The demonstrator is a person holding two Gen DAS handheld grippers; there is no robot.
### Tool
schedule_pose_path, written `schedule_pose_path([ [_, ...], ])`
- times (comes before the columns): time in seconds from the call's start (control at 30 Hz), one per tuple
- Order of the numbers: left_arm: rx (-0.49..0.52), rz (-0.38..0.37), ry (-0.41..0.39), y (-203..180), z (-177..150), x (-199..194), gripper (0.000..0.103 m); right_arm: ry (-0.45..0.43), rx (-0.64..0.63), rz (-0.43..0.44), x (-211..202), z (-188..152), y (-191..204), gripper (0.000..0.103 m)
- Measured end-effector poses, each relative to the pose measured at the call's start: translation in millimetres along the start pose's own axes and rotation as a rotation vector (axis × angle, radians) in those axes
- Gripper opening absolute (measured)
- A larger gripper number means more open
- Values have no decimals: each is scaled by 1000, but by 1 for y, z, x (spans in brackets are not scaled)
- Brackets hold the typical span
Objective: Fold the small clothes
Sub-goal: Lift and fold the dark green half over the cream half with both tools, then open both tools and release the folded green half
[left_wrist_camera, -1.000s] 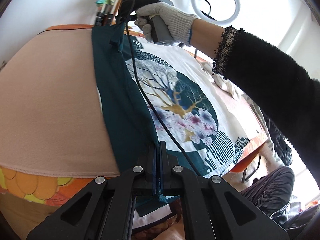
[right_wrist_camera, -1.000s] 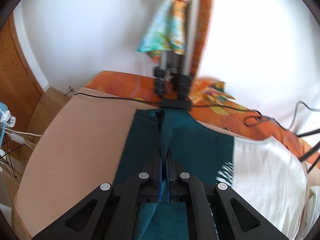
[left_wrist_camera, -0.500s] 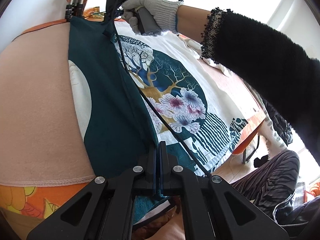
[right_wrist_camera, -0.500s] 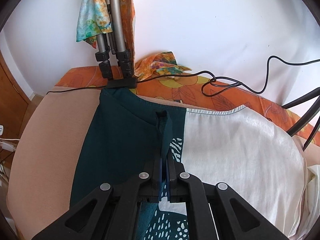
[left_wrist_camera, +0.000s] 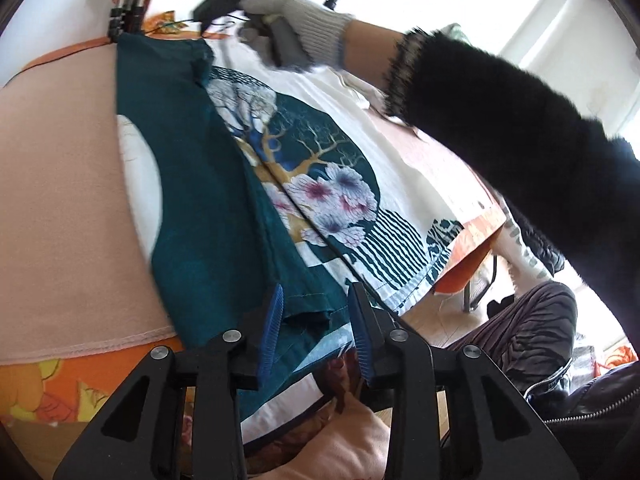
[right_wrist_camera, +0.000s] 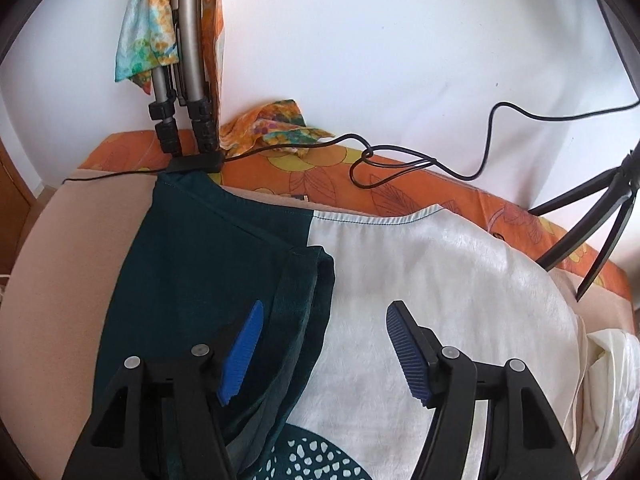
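A white T-shirt (left_wrist_camera: 384,148) with a teal tree-and-flower print lies flat on the peach cloth (left_wrist_camera: 60,200). Its dark teal side panel (left_wrist_camera: 192,184) is folded over onto the shirt. My left gripper (left_wrist_camera: 316,300) is open at the shirt's near hem, with the folded teal edge lying between its fingers. My right gripper (right_wrist_camera: 324,312) is open over the far end of the shirt, where the folded teal sleeve (right_wrist_camera: 304,292) rests on the white fabric (right_wrist_camera: 440,280). In the left wrist view the right gripper's handle is in a gloved hand (left_wrist_camera: 296,28).
An orange flowered tablecloth (right_wrist_camera: 400,180) lies under the peach cloth. A tripod (right_wrist_camera: 184,80) stands at the far edge against the white wall, with a black cable (right_wrist_camera: 400,160) beside it. A light stand's legs (right_wrist_camera: 600,208) are at far right. Crumpled white clothes (right_wrist_camera: 612,380) lie right.
Both grippers have opened and let go of the teal fold, which now lies on the shirt. The fold has moved further over the printed front.
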State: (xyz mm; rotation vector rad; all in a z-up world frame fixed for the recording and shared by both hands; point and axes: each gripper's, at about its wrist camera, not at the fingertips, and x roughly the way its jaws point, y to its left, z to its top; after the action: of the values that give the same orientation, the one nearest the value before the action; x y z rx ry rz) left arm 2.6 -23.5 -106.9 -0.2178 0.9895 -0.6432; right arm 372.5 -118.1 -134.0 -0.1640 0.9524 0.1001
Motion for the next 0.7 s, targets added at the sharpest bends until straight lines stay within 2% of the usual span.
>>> schedule_pose_path([
  [0.07,-35,-4,-28,9,-2,-11,32,-24,10,15,-17,-5,-10,67],
  [0.17,-64,57,-76,22,-6,-24,32,-60,17,36,-46,-15,-21,67],
  [0.33,-64,97,-93,27,-9,-26,32,-106,7,92,-98,-44,-28,67],
  [0.53,16,69,-39,8,-1,0,32,-162,62,181,-165,-106,-49,67],
  [0.7,-1,48,41,3,1,25,32,-200,75,161,-211,-167,-70,67],
])
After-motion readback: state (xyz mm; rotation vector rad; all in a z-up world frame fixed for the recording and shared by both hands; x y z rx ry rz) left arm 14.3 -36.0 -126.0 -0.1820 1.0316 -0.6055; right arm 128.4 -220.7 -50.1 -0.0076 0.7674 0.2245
